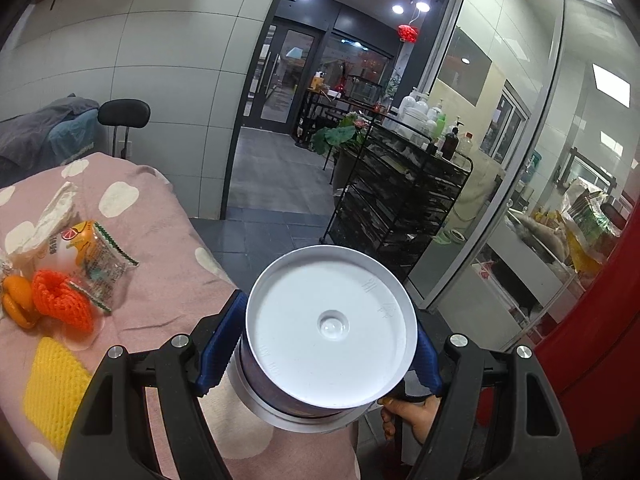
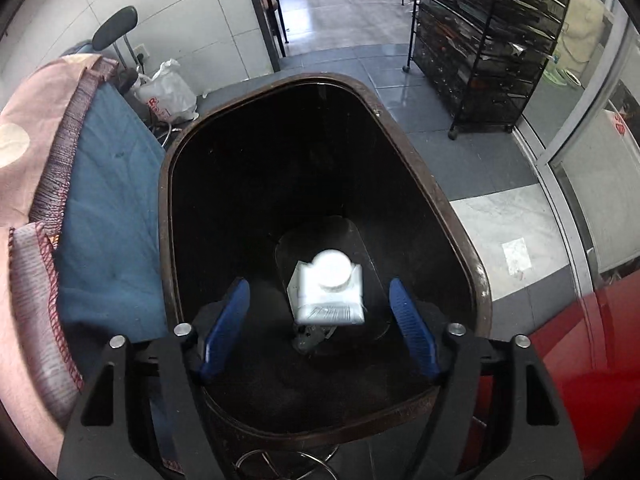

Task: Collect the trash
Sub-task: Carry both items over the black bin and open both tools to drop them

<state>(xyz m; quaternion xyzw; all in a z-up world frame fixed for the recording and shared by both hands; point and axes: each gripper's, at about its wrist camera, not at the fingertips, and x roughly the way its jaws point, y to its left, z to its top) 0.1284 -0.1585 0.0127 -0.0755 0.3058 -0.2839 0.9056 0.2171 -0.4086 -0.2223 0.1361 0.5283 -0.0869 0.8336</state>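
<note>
We find the task partly done. In the right wrist view the right gripper [image 2: 318, 332] stands with its jaws apart above the dark bin [image 2: 460, 216], nothing touching its pads; a white carton [image 2: 328, 292] with a round cap shows blurred between them at lower centre, inside the bin's mouth, and we judge it either falling or lying on the bottom. The left gripper [image 1: 322, 348] is clamped on a cup [image 1: 328, 332], its white base turned toward the camera at lower centre of the left wrist view. That cup, in our judgement, goes to the bin next. More remains: on the pink cover [image 1: 168, 216] at the left edge lie a snack wrapper [image 1: 96, 256], orange netting [image 1: 60, 300], yellow foam netting [image 1: 52, 388], orange peel [image 1: 18, 300] and crumpled tissue [image 1: 52, 208]. Only the right view shows the bin and its contents; only the left view shows the remaining litter and the held cup.
</note>
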